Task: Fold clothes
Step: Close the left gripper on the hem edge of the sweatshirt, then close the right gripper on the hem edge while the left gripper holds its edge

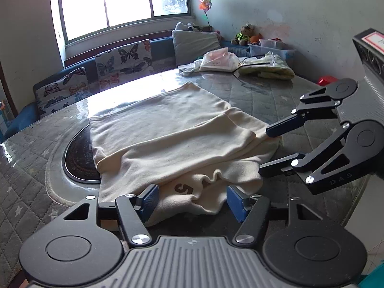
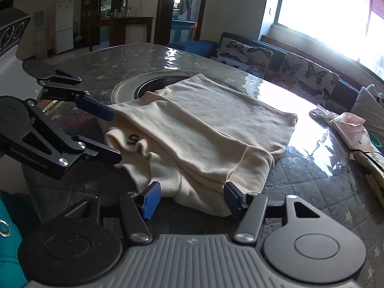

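- The cream garment is lying folded on the quilted table.
- The left gripper and right gripper are standing apart at its near edge, gripping nothing.

Window backlight glares off the table; fisheye-bent edges.

"5" on cream garment; "GenRobot.AI" on left tongs.
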